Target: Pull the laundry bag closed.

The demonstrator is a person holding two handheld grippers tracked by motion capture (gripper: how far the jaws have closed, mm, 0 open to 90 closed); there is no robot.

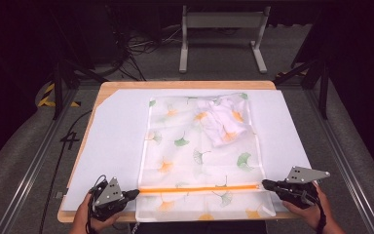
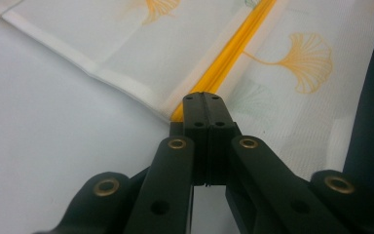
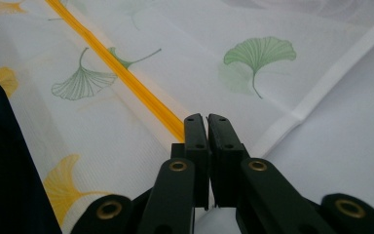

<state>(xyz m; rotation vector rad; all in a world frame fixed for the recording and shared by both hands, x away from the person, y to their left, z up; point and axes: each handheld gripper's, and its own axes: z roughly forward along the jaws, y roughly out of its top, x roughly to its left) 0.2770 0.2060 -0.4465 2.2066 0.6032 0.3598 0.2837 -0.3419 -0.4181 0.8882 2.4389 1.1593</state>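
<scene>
White tabletop (image 1: 107, 146) carries the mesh bag (image 1: 199, 156), whose zipper (image 1: 199, 188) I pinch with left gripper (image 1: 135, 193) and right gripper (image 1: 265, 184) clenched at either end; next, probably pulling it taut.

Zipper (image 2: 233, 48) end hidden under left claw (image 2: 204, 97); garment (image 1: 224, 122) inside mesh bag (image 1: 175, 146) blurred, kind unclear.

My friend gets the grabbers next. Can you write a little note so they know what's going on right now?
Left hand-held gripper: shut on the left end of the orange zipper.
Right hand-held gripper: jaws nearly together at the zipper's right end; a real pinch is unclear.
The leaf-print mesh bag lies flat on the white sheet, with a white garment inside near its far right corner.
Done: garment is in, zipper line looks closed.
Left: probably lifting or moving the bag.
</scene>
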